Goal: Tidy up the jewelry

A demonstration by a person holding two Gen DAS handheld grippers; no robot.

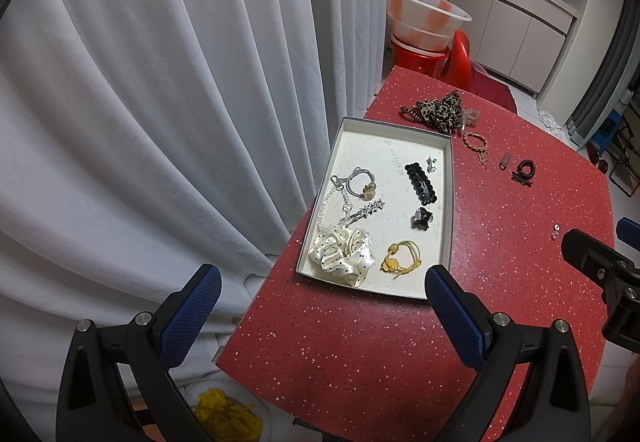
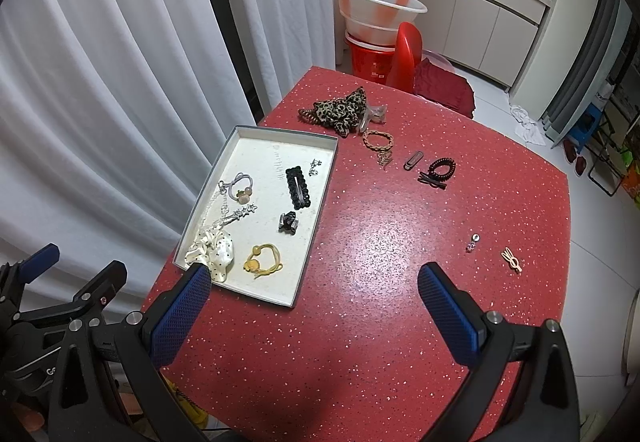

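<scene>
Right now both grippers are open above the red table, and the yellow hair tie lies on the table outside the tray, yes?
Not quite. The yellow hair tie lies inside the tray, near its closest end, beside the polka-dot scrunchie; the right wrist view shows this clearly. The rest holds: the left gripper and right gripper are both open above the red table.

left tongs (image 1: 322, 292), right tongs (image 2: 314, 290): black frames, blue textured pads (image 2: 182, 316), silver screws.
</scene>
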